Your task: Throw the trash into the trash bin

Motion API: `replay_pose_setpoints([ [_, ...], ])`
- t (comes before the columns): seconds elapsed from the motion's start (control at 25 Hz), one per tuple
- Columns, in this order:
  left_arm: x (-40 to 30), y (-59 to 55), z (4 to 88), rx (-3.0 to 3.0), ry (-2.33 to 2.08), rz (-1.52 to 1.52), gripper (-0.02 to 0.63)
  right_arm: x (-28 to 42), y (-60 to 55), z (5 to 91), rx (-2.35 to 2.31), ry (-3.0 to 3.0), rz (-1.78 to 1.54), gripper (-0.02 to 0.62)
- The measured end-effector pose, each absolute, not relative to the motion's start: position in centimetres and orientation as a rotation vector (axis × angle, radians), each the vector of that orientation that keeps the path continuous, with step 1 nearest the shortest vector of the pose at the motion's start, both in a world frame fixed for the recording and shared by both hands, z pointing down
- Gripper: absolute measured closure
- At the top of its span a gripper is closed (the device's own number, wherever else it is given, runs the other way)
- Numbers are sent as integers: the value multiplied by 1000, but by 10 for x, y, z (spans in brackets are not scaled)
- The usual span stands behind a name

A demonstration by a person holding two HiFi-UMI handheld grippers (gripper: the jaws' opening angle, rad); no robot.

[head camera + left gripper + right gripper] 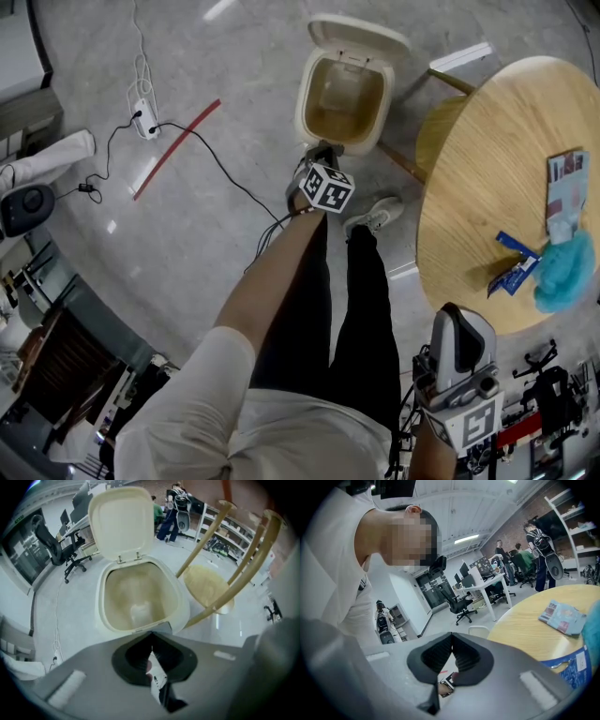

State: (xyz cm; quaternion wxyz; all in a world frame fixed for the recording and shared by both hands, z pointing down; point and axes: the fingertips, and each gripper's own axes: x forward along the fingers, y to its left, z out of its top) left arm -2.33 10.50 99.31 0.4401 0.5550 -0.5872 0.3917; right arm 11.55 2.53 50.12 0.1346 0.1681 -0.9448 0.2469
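Note:
A cream trash bin (pixel 306 105) stands on the floor with its lid (pixel 361 36) flipped up. My left gripper (pixel 321 152) hangs just short of the bin's near rim, pointing steeply down. In the left gripper view it (pixel 151 642) is shut on a thin white and red wrapper (pixel 157 676), with the open bin (pixel 183 607) right ahead. My right gripper (pixel 452 313) is held by the table's near edge, shut with nothing in it (pixel 451 654). A blue wrapper (pixel 514 267), a teal fluffy wad (pixel 567 267) and a printed packet (pixel 565 183) lie on the round wooden table (pixel 469 169).
A wooden chair (pixel 436 131) stands between the bin and the table, its back slats (pixel 243 569) close to the bin's right. The person's legs and a shoe (pixel 375 217) are below the bin. A power strip with cables (pixel 145 117) and a red strip (pixel 176 148) lie on the floor at left.

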Motion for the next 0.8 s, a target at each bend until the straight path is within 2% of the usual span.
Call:
replay_pose_setpoints([
  [0.8,-15,84,940,1500,-1471,748,601,120,17,491,506,-2737,663,594],
])
